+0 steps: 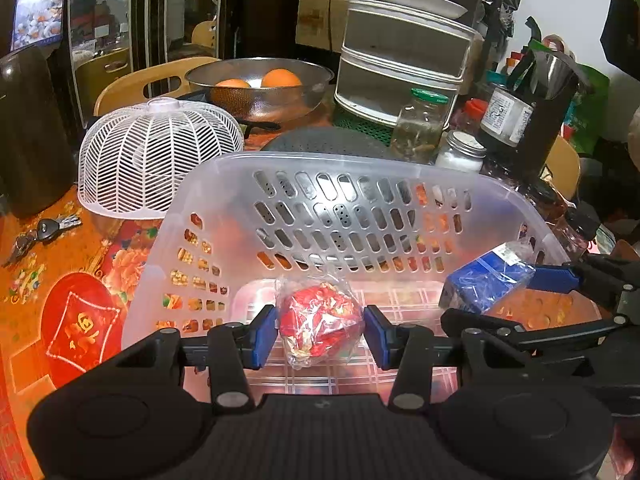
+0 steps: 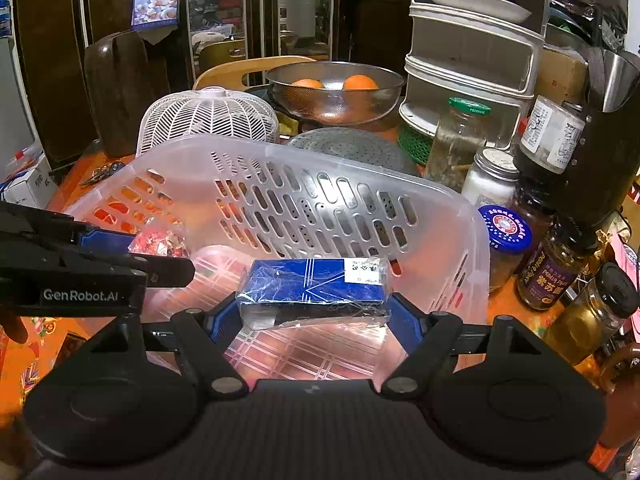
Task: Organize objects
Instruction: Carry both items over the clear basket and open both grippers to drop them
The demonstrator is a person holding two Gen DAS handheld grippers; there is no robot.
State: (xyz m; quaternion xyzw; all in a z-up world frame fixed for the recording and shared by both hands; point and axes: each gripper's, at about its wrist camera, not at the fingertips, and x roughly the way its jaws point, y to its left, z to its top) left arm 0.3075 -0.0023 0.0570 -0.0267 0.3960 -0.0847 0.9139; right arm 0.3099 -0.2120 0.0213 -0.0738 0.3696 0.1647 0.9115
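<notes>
We hold 2 things over the clear basket (image 1: 224, 184): our left gripper (image 1: 320, 330) clamps a red packet (image 1: 320, 324), our right gripper (image 2: 314, 312) a blue box (image 2: 312, 286).

You are holding a red cellophane-wrapped packet (image 1: 320, 322) between your left gripper (image 1: 320, 330) pads, over the near floor of the translucent plastic basket (image 1: 208, 200). At right, your right gripper (image 1: 516, 292) is gripping a blue wrapped box (image 1: 486, 282) inside it.

Both wrist views look steeply down, close, into one shared basket (image 1: 208, 184).
</notes>
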